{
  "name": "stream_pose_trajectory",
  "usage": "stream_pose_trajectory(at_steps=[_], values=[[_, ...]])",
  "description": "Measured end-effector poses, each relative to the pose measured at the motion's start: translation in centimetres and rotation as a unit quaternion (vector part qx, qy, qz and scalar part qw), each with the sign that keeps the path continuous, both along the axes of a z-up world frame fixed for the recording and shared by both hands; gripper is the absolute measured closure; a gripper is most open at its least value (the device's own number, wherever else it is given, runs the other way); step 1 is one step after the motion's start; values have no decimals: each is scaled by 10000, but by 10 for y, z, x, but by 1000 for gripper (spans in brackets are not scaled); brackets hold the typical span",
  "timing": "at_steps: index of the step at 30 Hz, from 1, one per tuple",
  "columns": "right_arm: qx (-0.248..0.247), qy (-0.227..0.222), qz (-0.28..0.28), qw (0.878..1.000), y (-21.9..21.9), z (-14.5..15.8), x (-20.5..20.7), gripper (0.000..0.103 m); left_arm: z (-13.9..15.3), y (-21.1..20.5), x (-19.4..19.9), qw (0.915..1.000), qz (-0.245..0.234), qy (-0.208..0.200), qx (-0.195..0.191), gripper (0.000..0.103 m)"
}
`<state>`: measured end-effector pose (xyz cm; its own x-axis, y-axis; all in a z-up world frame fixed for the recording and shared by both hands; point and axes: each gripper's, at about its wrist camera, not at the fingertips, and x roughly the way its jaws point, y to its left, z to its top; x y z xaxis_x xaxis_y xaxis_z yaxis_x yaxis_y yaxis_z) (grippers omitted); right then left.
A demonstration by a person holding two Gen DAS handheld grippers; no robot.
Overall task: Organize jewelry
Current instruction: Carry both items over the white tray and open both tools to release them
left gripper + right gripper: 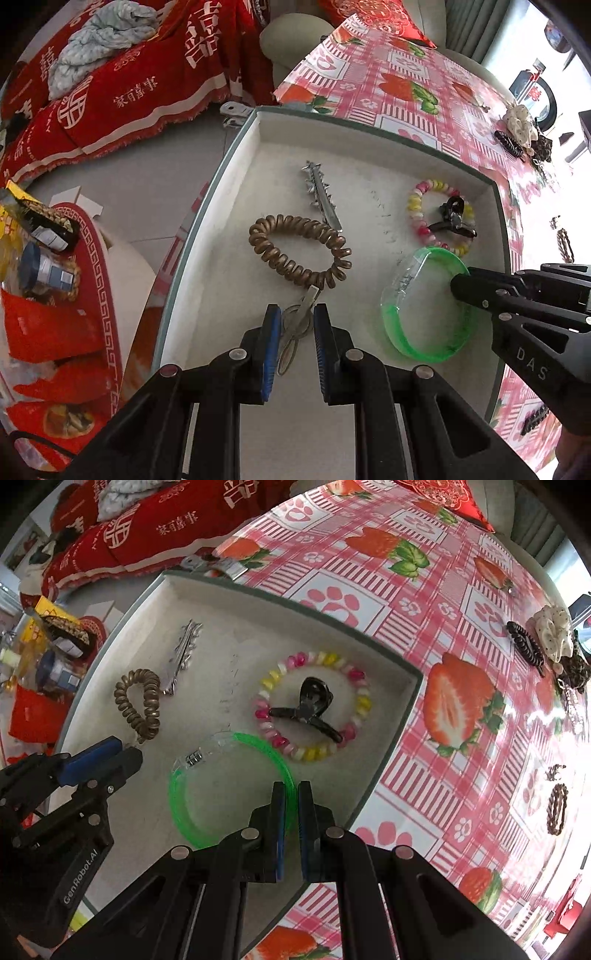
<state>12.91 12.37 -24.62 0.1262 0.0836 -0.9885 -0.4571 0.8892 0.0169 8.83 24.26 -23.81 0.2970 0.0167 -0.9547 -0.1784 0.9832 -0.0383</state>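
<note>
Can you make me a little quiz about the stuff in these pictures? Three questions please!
1. True or false: the right gripper is pinching the green see-through plastic bangle.
2. What lies across the pastel pink, yellow and white bead bracelet? A) a black plastic claw clip B) a gold ring C) a blue comb
3. Fill in the colour: the coiled spiral hair tie in the white tray is ____.

Key: 1 true; 2 A; 3 bronze.
</note>
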Motion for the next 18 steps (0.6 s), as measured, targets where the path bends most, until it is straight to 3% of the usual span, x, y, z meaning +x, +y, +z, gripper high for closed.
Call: stream_pose_trajectory(at_steps=[10,12,14,18], values=[[29,37,83,10000,9,3,12,94,2,-4,-1,9998,-37,46,168,78],[78,77,58,9999,9,2,12,88,4,-5,-2,9998,-11,40,190,78],[151,91,48,9998,6,3,10,74,7,-5,-2,9998,4,5,216,78],[302,25,58,9995,4,13,6,66,14,-3,-3,9997,29,-64,245,78]])
